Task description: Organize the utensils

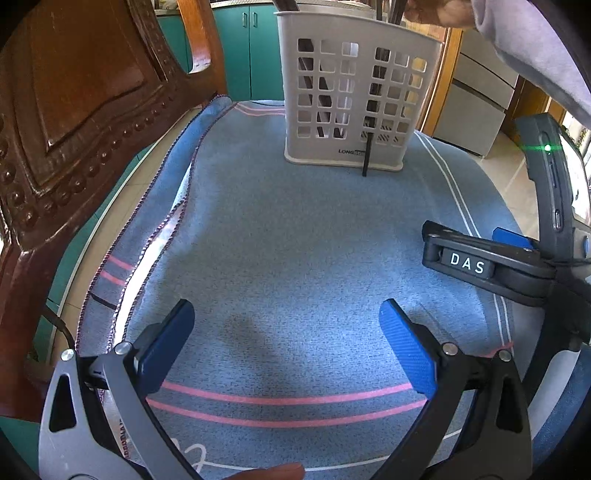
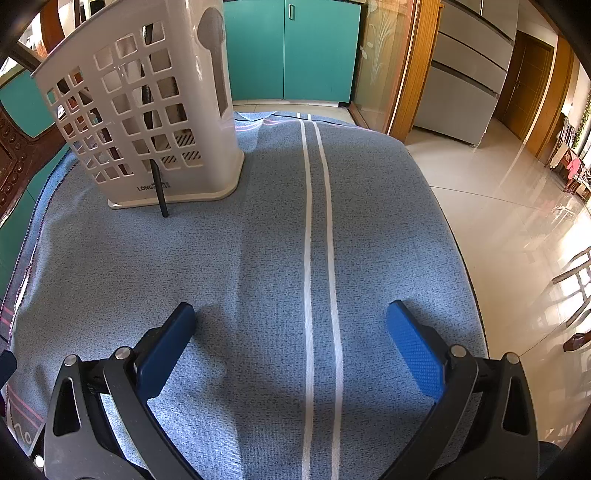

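Note:
A white slotted utensil holder (image 1: 347, 92) (image 2: 147, 122) stands upright at the far end of the blue cloth (image 1: 295, 240) (image 2: 277, 240). Dark utensils show through its holes, and one thin black stick (image 1: 366, 155) (image 2: 161, 188) pokes out through a low hole onto the cloth. My left gripper (image 1: 286, 314) hovers open over the near cloth with nothing between its fingers. My right gripper (image 2: 291, 317) is likewise open and empty; its body shows in the left wrist view at the right edge (image 1: 480, 262). A hand (image 1: 439, 13) reaches over the holder's top.
A carved wooden chair back (image 1: 74, 110) rises close on the left. Teal cabinets (image 2: 291, 51) stand behind the table. On the right the cloth's edge drops to a glossy tiled floor (image 2: 517, 206). A grey sleeve (image 1: 535, 48) crosses the upper right.

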The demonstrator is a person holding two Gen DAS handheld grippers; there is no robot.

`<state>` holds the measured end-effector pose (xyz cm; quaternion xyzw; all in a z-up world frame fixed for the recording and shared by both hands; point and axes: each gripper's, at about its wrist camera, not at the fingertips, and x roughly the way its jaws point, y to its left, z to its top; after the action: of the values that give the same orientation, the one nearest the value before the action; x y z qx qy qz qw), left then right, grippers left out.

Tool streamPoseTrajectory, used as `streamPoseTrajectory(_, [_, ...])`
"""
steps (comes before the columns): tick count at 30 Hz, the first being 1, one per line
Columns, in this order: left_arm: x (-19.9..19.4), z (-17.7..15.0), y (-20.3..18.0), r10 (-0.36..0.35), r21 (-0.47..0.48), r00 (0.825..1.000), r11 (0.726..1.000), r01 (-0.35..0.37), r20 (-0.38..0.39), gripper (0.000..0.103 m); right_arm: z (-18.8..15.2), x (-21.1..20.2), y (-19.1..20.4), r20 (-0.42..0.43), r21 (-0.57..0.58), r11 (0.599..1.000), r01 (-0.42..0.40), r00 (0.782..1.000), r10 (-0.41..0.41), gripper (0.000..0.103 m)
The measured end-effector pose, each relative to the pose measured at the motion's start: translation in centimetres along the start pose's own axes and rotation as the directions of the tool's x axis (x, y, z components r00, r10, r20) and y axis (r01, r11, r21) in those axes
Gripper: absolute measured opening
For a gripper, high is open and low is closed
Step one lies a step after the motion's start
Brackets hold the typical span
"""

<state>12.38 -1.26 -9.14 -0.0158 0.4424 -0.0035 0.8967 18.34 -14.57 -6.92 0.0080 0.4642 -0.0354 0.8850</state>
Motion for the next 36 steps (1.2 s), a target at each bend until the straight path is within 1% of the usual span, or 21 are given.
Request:
streamPoseTrajectory(6, [0.37, -0.07, -0.3, -0.001, 0.013, 1.0, 1.0, 0.001, -0.001, 0.1, 0.02, 0.01, 0.0, 0.0, 0.0, 1.0, 0.0, 1.0, 0.0, 0.101])
streamPoseTrajectory(27, [0.92, -0.22, -0.2, 0.006, 0.012, 1.0, 1.0, -0.005, -0.017, 0.1, -0.06, -0.01, 0.0, 0.0, 0.0, 1.0, 0.0, 1.0, 0.0, 0.101])
streamPoseTrajectory(36, [0.57, -0.2, -0.43, 0.002, 0.013, 1.0, 1.0, -0.002, -0.007, 0.1, -0.06, -0.02, -0.01, 0.0, 0.0, 1.0, 0.0, 1.0, 0.0, 0.101])
